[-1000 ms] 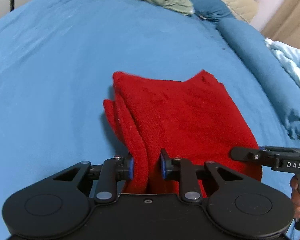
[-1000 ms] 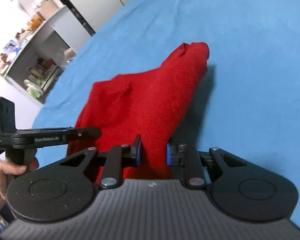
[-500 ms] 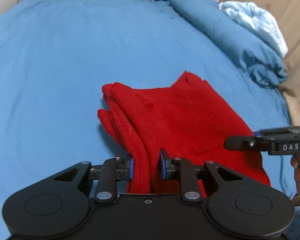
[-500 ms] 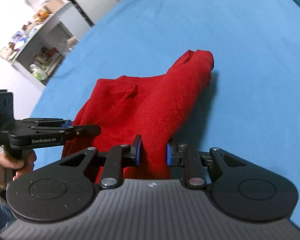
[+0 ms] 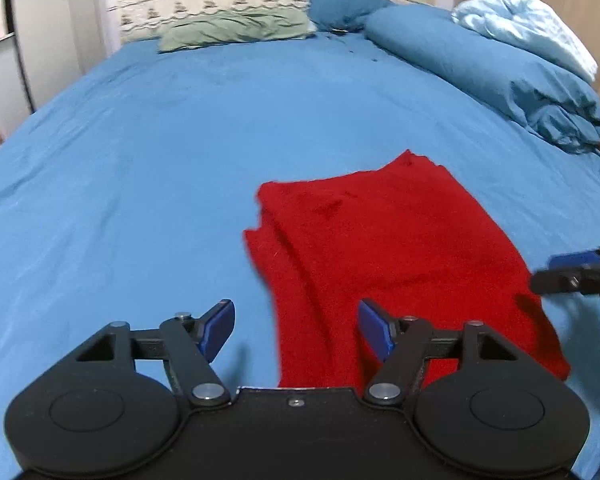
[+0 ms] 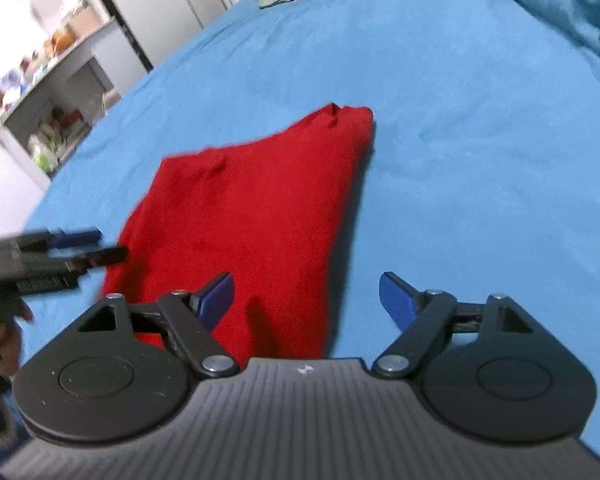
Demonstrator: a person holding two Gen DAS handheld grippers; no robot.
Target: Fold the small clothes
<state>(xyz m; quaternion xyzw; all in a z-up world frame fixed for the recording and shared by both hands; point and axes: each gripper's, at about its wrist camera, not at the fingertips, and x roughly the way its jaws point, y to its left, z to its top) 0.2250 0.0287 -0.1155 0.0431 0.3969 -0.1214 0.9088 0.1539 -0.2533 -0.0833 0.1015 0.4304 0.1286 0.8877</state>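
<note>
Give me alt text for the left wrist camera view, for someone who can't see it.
A folded red garment lies flat on a blue bedsheet, released by the open left gripper, whose jaws have just been opening. The right gripper shows at the right edge, with a green cloth and rolled blue bedding beyond.

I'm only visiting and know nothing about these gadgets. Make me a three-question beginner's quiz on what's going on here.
1. True or false: the left gripper is clamped on the red garment.
2. What is the garment lying on? A) a wooden table B) a blue bed sheet C) a tiled floor
3. Fill in: the right gripper has its jaws ____.

Key
1. False: both grippers' jaws have just been opening, and the pads no longer press the cloth.
2. B. The garment lies folded and flat on the sheet.
3. Open, with the garment's near edge below and between them.
</note>
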